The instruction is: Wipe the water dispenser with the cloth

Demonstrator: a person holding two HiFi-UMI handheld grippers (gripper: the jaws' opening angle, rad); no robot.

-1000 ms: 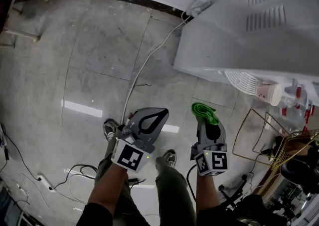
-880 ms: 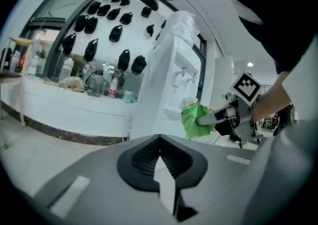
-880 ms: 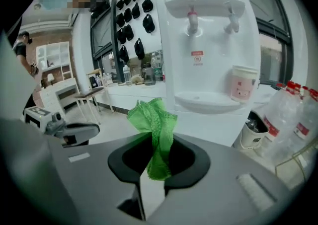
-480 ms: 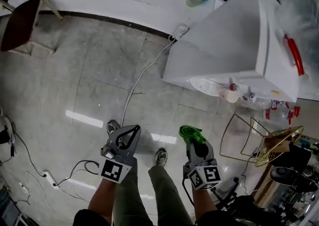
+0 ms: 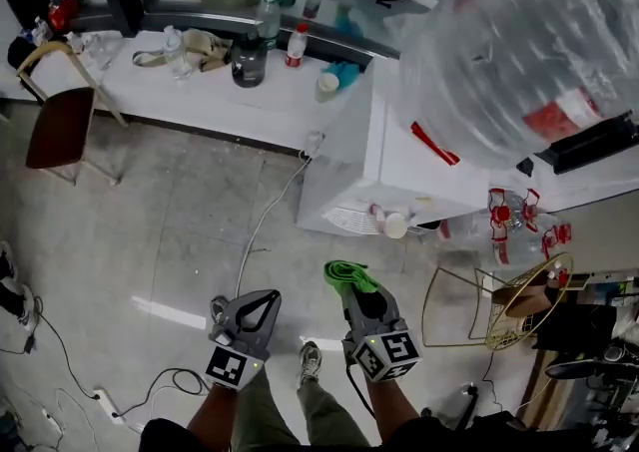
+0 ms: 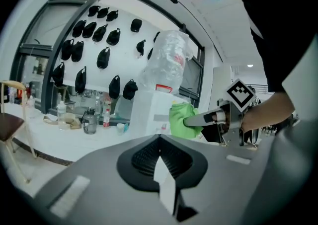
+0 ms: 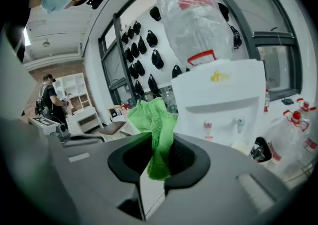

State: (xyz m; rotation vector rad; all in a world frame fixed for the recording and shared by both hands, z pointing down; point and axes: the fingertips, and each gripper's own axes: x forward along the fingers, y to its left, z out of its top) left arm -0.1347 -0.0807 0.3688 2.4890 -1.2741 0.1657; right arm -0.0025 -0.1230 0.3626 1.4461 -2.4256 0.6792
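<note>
Right gripper (image 7: 159, 162) pinches the cloth (image 7: 151, 119), left gripper (image 6: 164, 169) closed empty; we should reach the water dispenser (image 7: 223, 95) and press the cloth flat.

Before me: white counter (image 5: 200, 93) carrying bottles (image 5: 248, 59) (several, mixed); brown chair (image 5: 62, 131) at my far left; white cable (image 5: 263, 224) crossing the floor; gold wire stand (image 5: 521, 312), right.

Grey tiled floor (image 5: 150, 230) — white counter (image 5: 200, 101), chair (image 5: 60, 131).
</note>
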